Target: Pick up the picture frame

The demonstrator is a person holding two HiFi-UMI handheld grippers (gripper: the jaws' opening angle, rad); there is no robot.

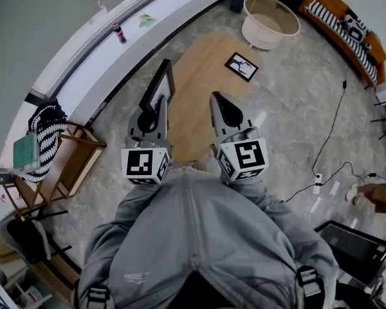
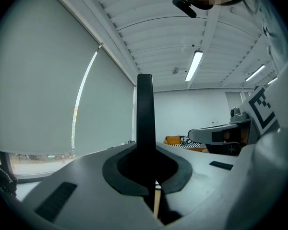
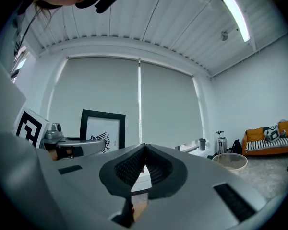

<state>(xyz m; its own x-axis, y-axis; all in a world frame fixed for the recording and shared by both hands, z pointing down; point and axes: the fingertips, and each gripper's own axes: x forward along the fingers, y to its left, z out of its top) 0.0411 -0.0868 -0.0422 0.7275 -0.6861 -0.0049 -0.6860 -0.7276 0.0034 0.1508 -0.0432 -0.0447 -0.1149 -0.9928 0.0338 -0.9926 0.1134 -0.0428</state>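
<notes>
2 frames: held frame (image 1: 162, 79) w/ left gripper (image 1: 158, 105), floor frame (image 1: 242, 66).

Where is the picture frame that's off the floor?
In the head view, left of centre: the picture frame is clamped upright in the left gripper, beside the shut right gripper.

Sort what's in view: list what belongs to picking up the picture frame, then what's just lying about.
Job:
picture frame, clamped in the left hand-held gripper
right hand-held gripper, shut and empty

Lying about:
second frame, lying flat
white tub
bottle
orange sofa
</notes>
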